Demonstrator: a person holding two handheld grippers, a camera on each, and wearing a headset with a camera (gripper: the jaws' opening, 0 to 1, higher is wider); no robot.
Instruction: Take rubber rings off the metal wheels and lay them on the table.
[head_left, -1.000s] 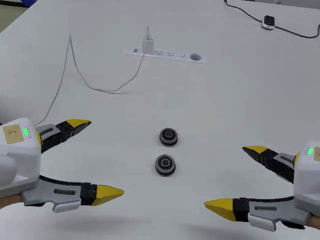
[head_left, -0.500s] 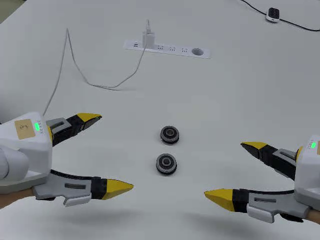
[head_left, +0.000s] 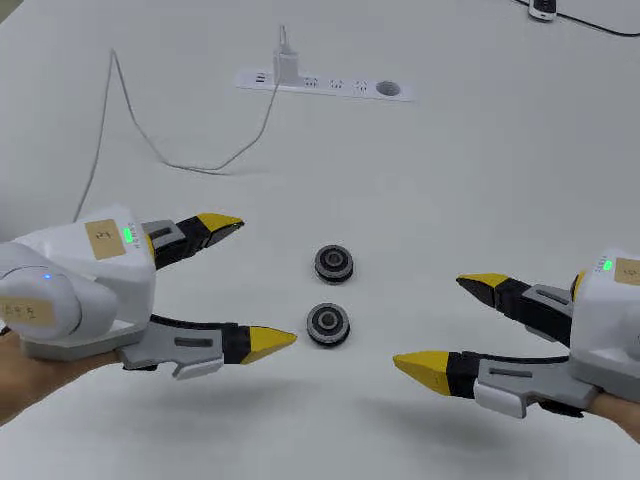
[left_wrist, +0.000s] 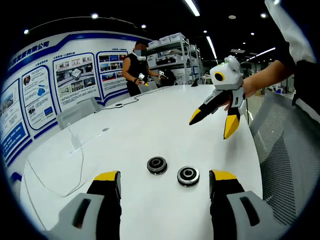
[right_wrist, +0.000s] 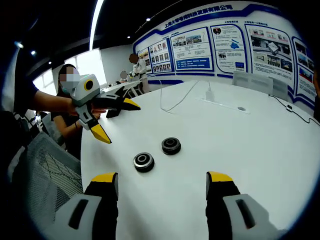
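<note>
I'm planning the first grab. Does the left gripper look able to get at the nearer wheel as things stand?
Probably yes: the left gripper is open, the nearer wheel lies just past its tips, and only bare table lies between them.

A big work room, like a lab or an office: a long white table (head_left: 480, 180) with a power strip (head_left: 325, 85), blue info boards (left_wrist: 72, 75) on the wall, shelves (left_wrist: 172, 47) of boxes, a mesh chair (left_wrist: 285, 165)

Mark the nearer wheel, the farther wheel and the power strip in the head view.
nearer wheel (head_left: 328, 323), head view, on its central hub.
farther wheel (head_left: 334, 263), head view, on its central hub.
power strip (head_left: 335, 86), head view, on the middle of its white body.
</note>
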